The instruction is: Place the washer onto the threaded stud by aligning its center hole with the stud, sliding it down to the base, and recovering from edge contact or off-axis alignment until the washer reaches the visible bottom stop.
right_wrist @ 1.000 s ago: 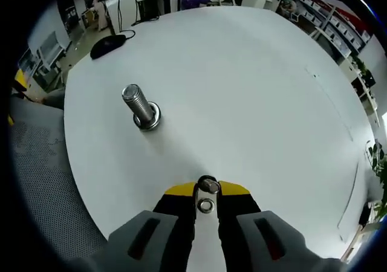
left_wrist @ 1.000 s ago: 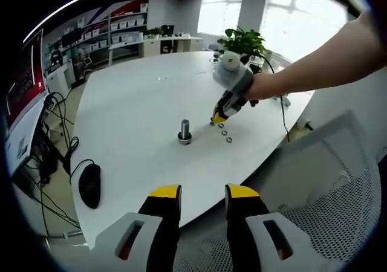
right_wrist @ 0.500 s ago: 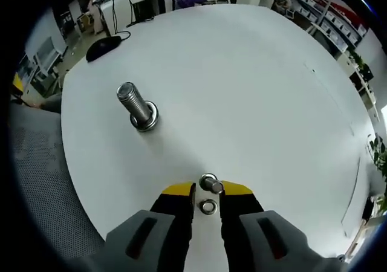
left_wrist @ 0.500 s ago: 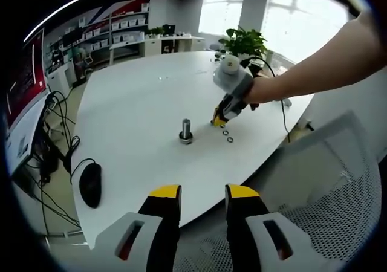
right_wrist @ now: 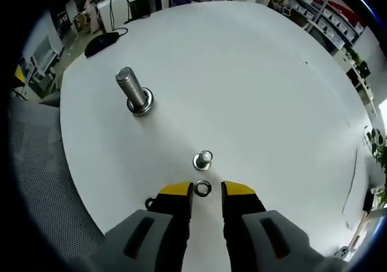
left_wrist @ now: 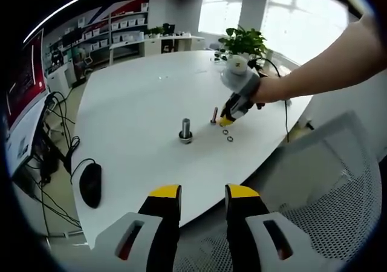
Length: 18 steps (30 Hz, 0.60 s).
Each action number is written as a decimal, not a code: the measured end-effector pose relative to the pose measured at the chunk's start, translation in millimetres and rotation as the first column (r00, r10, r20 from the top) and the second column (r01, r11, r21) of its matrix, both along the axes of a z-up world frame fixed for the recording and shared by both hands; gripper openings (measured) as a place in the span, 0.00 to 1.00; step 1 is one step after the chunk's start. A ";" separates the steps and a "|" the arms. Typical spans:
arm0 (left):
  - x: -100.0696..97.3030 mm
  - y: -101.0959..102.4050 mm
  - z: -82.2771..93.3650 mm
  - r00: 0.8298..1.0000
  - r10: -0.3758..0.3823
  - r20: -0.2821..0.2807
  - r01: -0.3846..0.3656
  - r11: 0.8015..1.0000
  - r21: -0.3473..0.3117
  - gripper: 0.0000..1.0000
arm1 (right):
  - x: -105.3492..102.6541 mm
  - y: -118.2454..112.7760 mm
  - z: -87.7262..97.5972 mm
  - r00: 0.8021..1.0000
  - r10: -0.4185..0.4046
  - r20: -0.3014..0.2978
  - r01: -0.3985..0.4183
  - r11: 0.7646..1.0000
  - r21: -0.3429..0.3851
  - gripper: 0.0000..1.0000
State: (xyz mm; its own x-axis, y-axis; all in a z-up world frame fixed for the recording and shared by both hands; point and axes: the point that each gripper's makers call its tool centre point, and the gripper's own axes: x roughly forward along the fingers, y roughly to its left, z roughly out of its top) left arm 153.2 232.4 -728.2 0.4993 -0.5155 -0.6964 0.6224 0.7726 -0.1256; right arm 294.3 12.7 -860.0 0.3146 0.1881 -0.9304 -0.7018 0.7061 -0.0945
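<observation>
Right gripper: jaws slightly apart, yellow tips low over the white bench, nothing clamped. A washer lies flat on the bench in the gap between the tips; contact with either tip cannot be told. Just beyond it stands a small stud, upright, apart from the jaws. A dark ring peeks out beside the left jaw, mostly hidden. Farther off, toward the upper left of the right gripper view, a large threaded stud stands upright on the bench with a washer-like collar at its base. A black mouse sits near the far bench edge.

Left gripper: jaws apart, empty, held off the bench over a mesh chair, well away from the work. In the left gripper view the right gripper shows, held in a person's hand, tips down at the bench. The small stud stands just beside those tips, two loose washers lie near them, and the large threaded stud stands a little further left. The black mouse lies near the bench's near edge. A potted plant sits at the far side.
</observation>
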 end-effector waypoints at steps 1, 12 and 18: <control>0.0 -0.1 -0.1 1.000 -0.001 -0.001 0.001 1.000 -0.001 0.27 | -1.9 -1.4 -1.1 1.000 0.001 -0.003 -0.001 1.000 -0.004 0.21; -1.1 -0.3 -1.6 1.000 -0.007 -0.005 0.007 1.000 0.007 0.27 | 0.7 -2.9 -2.9 0.999 -0.041 -0.004 0.042 0.999 0.025 0.22; -1.1 0.1 -1.8 1.000 -0.006 -0.007 0.006 1.000 0.007 0.27 | 2.3 0.5 -6.2 0.999 -0.040 -0.007 0.040 0.999 0.035 0.21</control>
